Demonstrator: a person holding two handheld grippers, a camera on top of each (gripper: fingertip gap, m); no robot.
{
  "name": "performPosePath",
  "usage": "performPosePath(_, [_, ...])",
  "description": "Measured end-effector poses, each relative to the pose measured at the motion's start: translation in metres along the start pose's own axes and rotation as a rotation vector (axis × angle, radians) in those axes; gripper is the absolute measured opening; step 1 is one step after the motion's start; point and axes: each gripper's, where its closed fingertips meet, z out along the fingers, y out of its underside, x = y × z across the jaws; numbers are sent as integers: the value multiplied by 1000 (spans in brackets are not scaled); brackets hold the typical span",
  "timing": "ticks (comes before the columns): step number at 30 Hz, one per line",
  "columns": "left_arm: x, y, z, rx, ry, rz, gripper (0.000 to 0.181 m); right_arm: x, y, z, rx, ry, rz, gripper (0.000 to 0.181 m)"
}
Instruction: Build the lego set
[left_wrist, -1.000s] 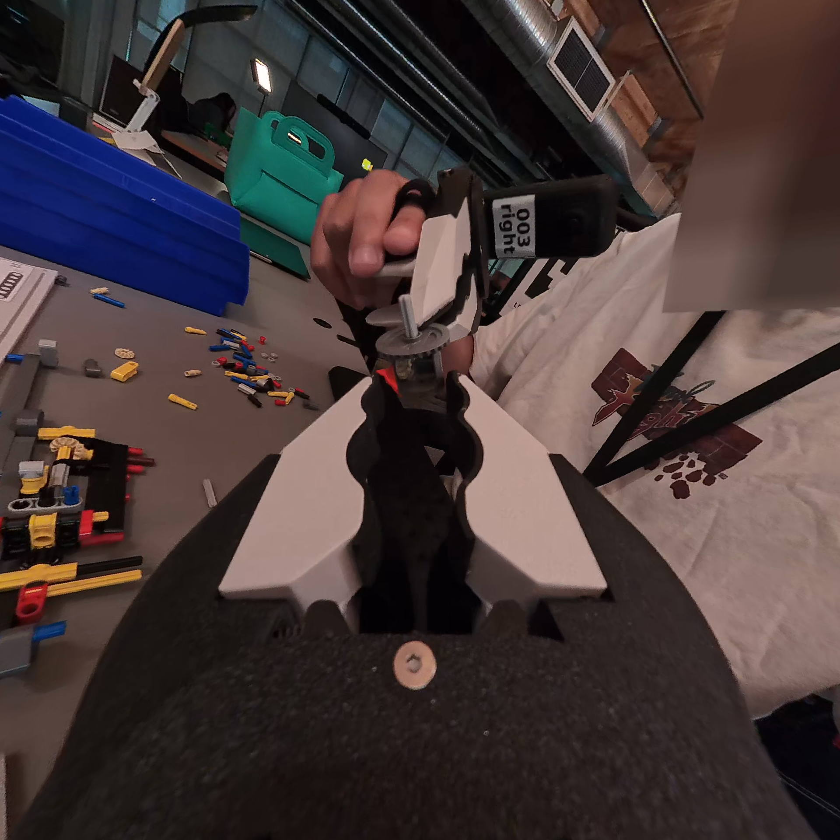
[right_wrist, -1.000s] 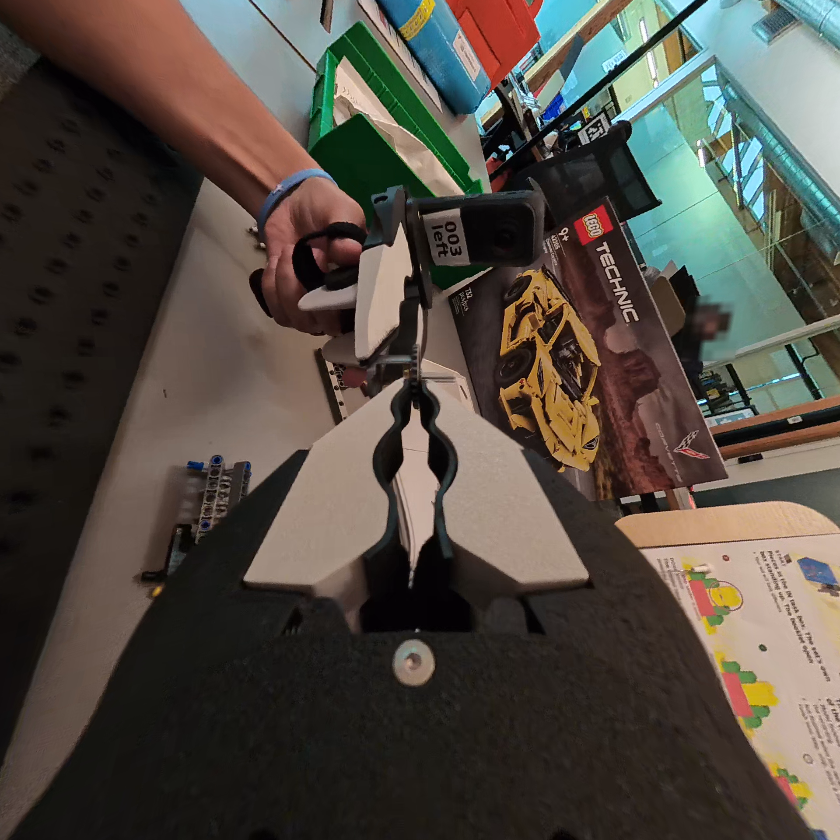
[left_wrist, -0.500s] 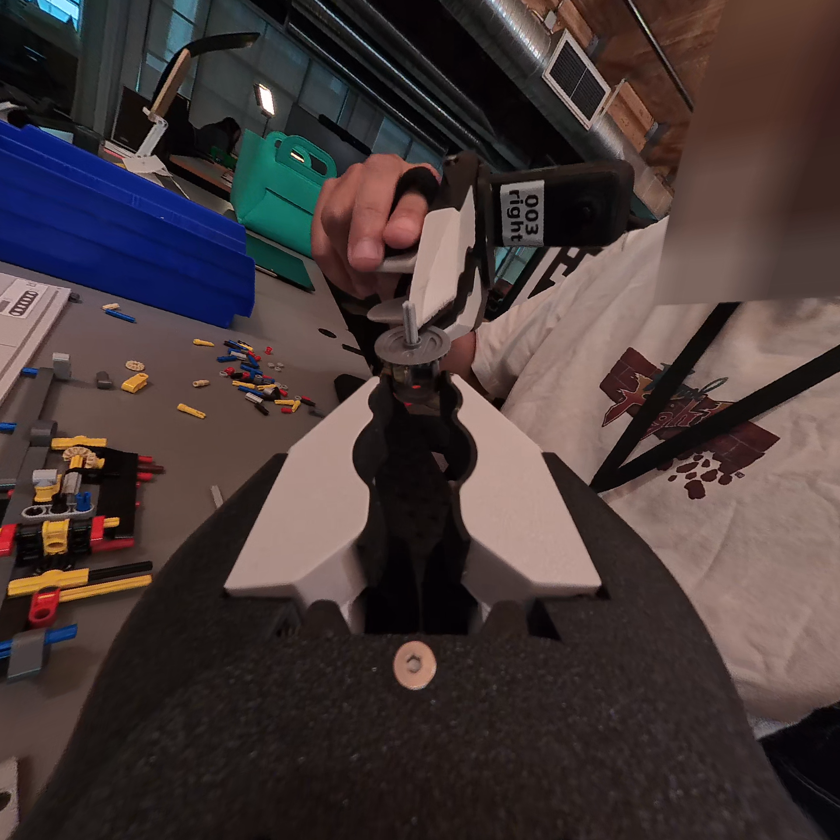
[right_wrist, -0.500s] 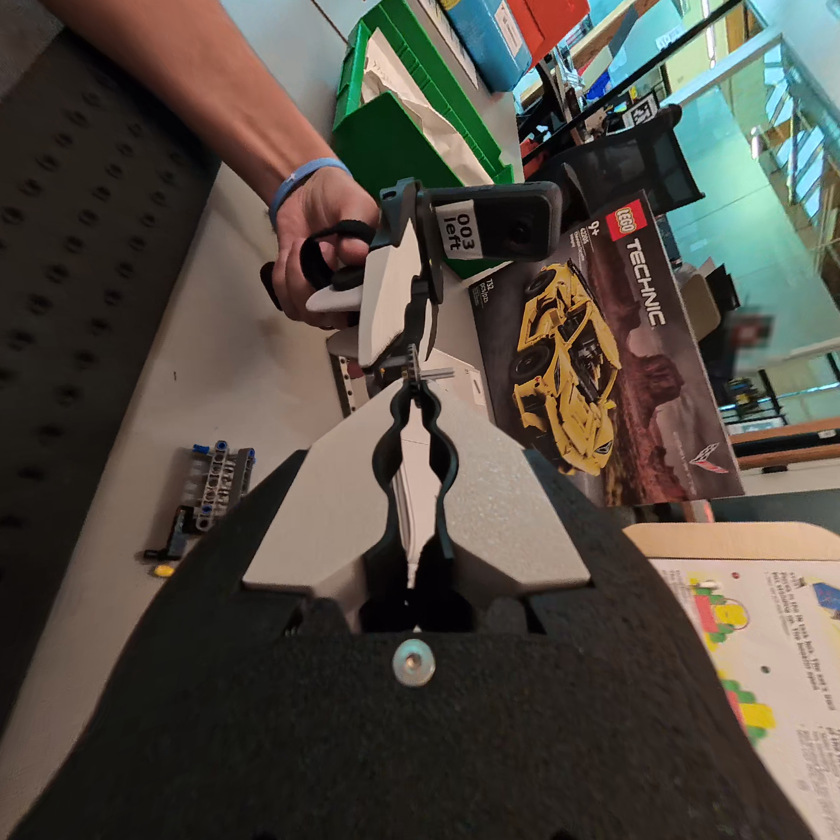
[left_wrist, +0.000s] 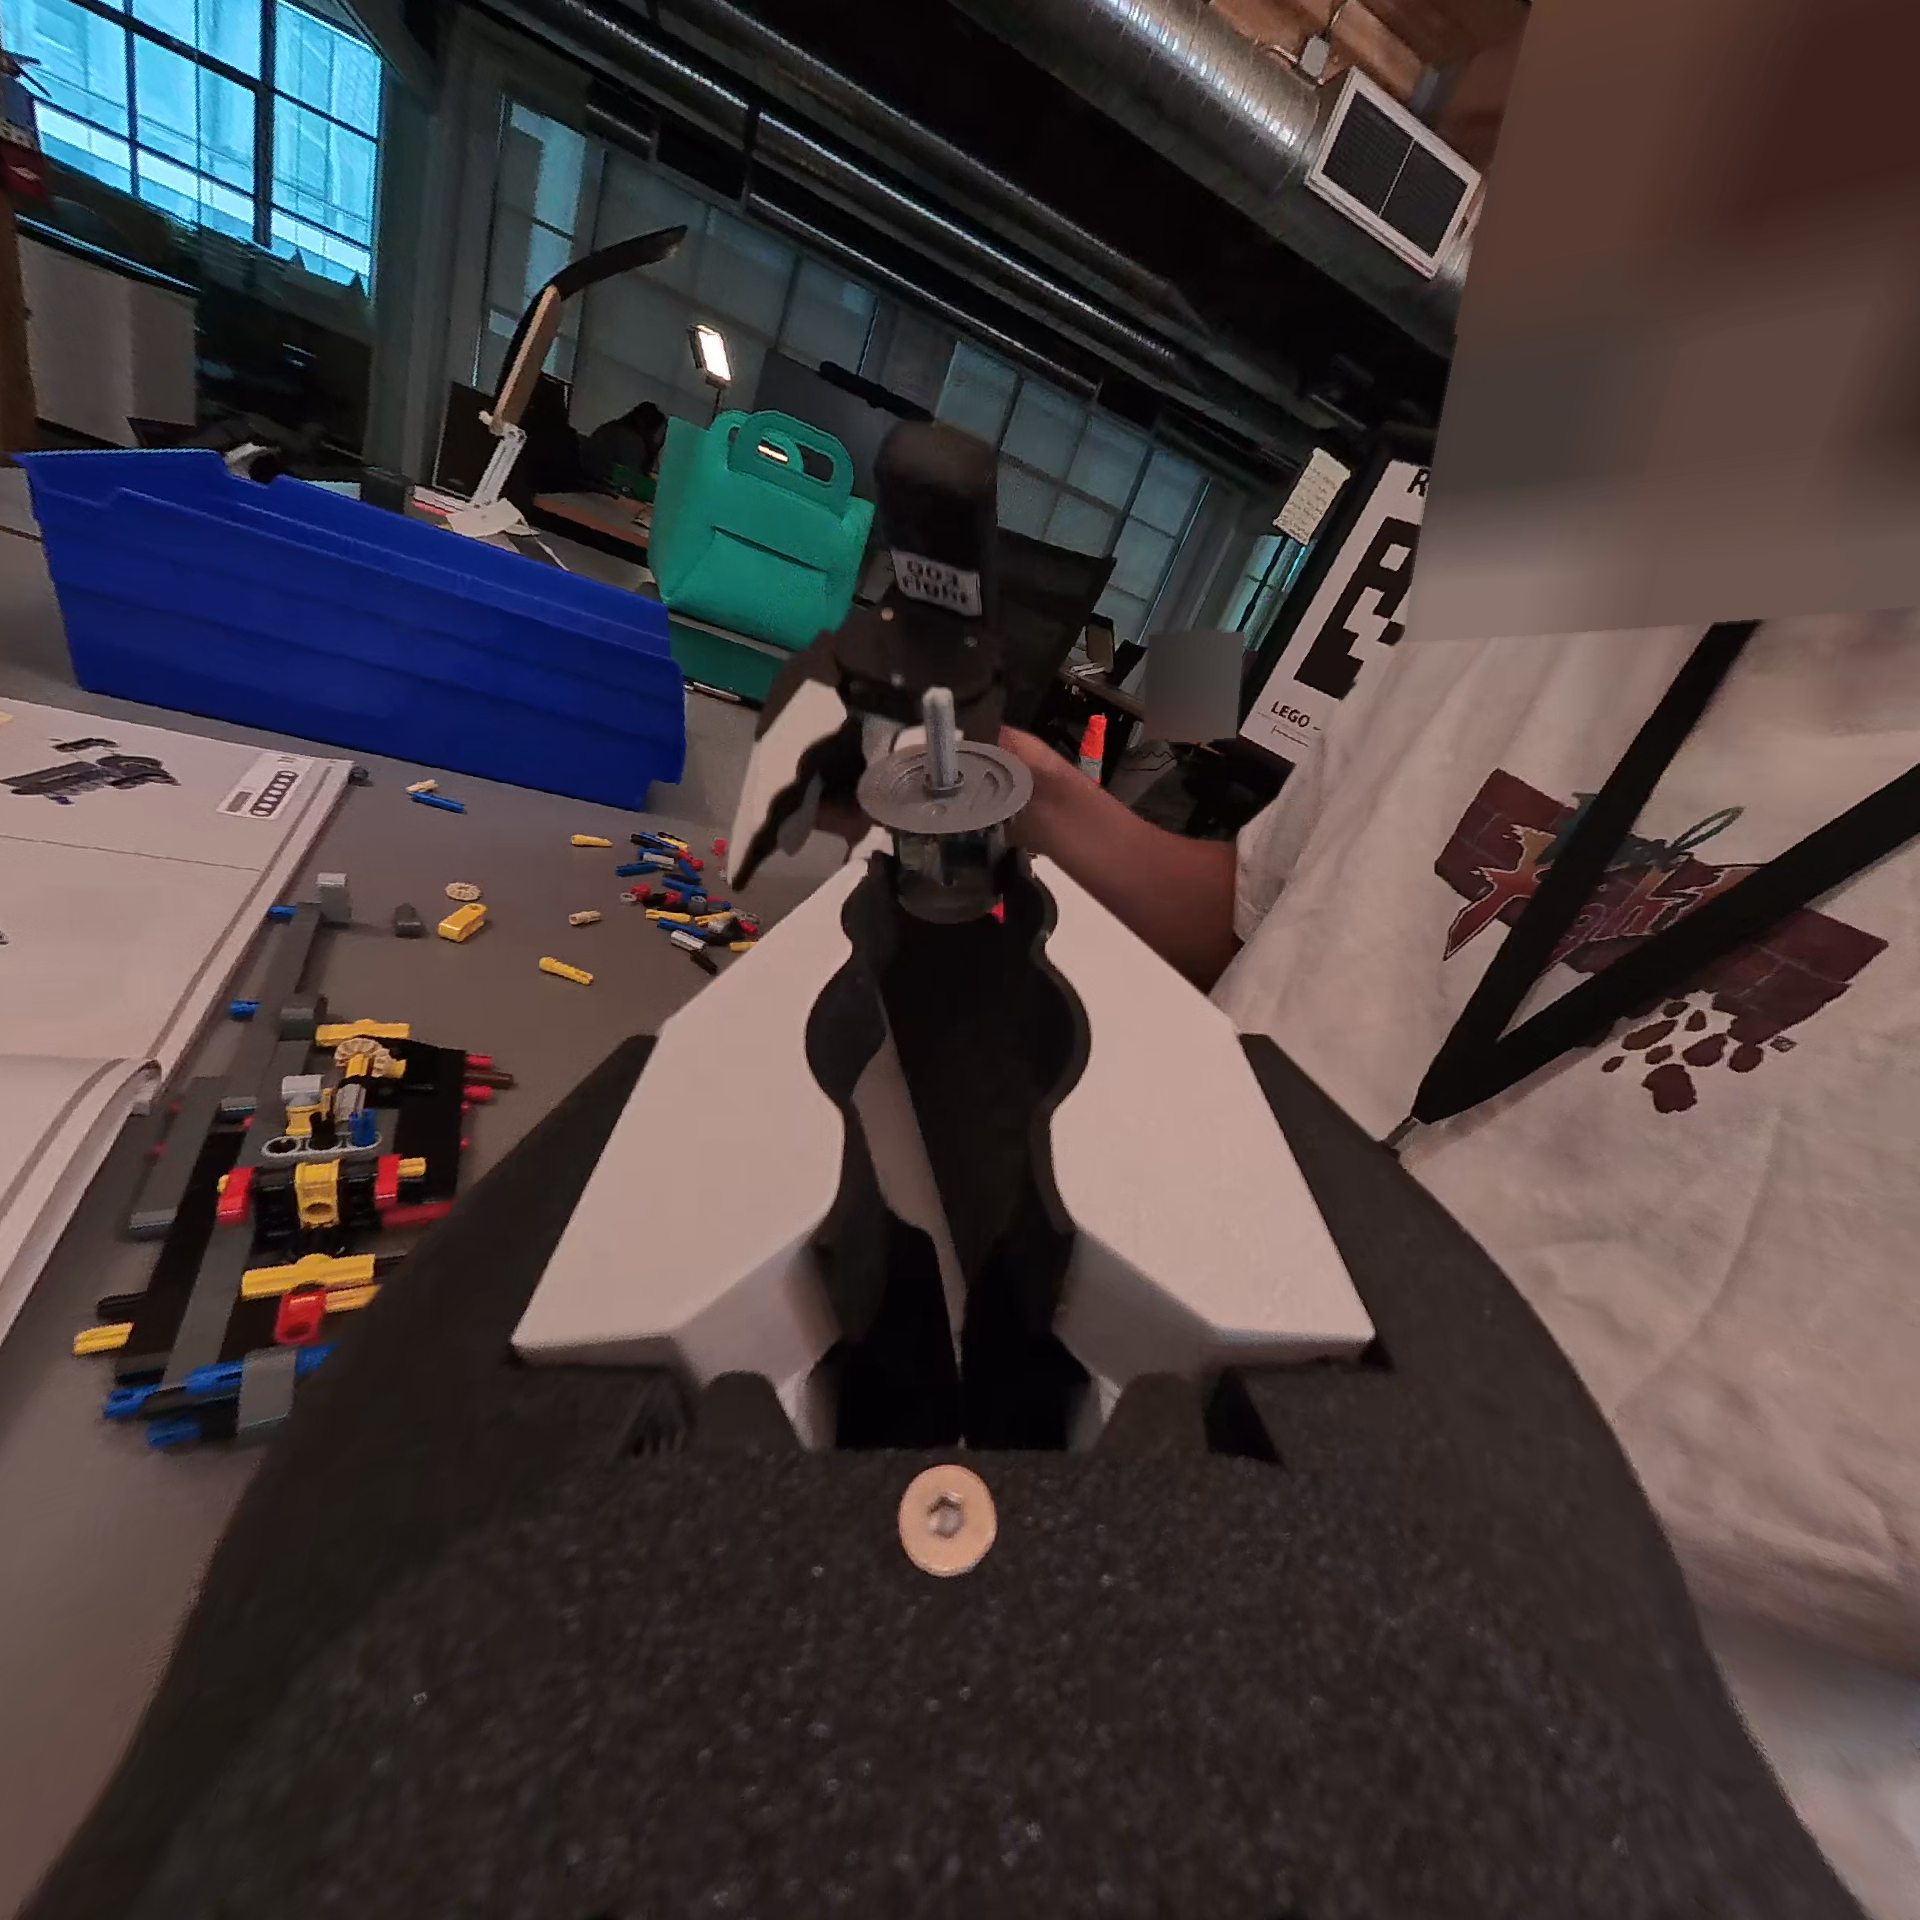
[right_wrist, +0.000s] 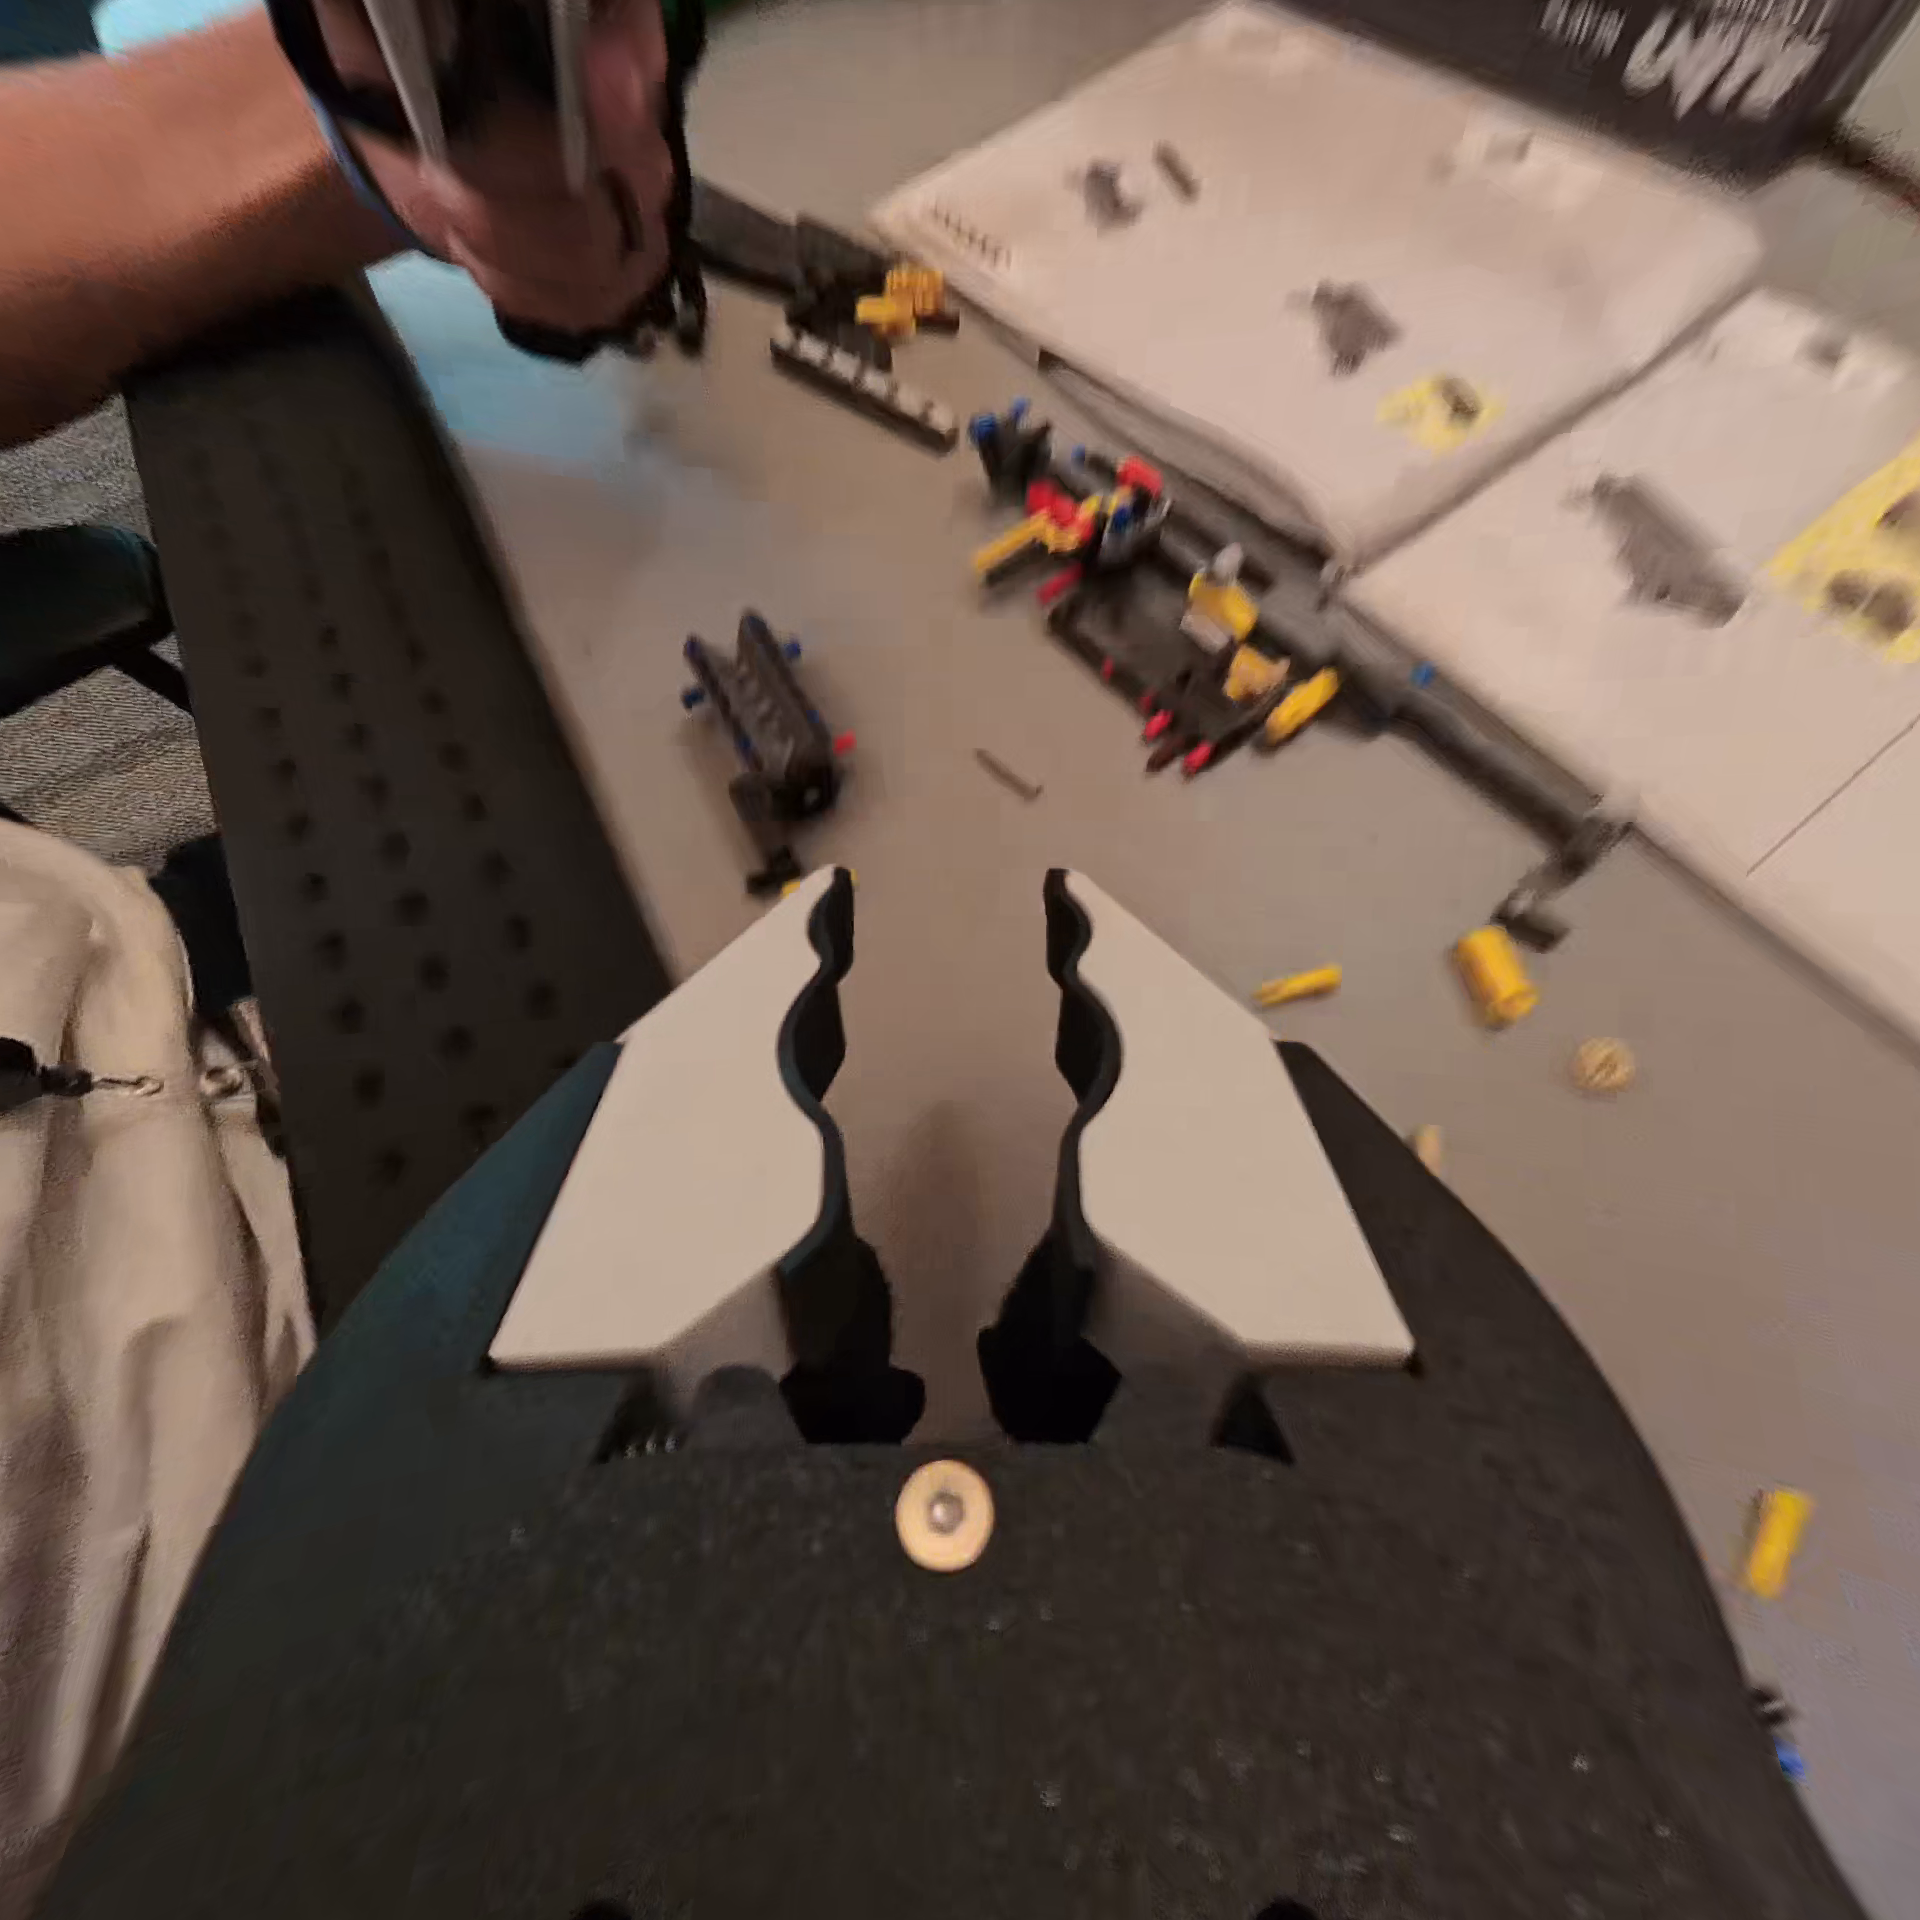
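My left gripper is clamped on a small lego piece: a grey axle assembly with a flat round disc and a thin shaft standing up out of it, pinched at the very tips of my fingers. A speck of red shows at the right edge of the grip. The piece is held up off the table.

My right gripper stands apart, jaws wide and nothing between them, only grey table showing through the gap. In the left wrist view it shows just beyond the held piece, blurred.

On the table, left of my left gripper: the partly built chassis, black with yellow, red and blue bits, lying beside the open instruction booklet. Farther off, a scatter of loose small pieces, and behind them a blue bin and a green bag.

The right wrist view is motion-blurred. It shows the chassis far right against the booklet, a small dark sub-assembly nearer, apart from it, and yellow pieces strewn right. My left hand is at the far left top.
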Motion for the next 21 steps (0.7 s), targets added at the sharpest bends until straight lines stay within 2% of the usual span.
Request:
performPosePath(3, [-1, -2, -1, 19, 19, -39, 19, -14, 29, 6, -45, 23, 32, 35])
performPosePath(5, [-1, -4, -1, 39, 38, -67, 19, -8, 40, 6, -76, 87, 24, 34])
performPosePath(15, [-3, -3, 1, 47, 53, -113, 18, 101, 51, -22, -58, 409, 193, 27])
performPosePath(21, [-6, -10, -3, 88, 53, -137, 19, 152, 56, -5, -101, 456, 220, 28])
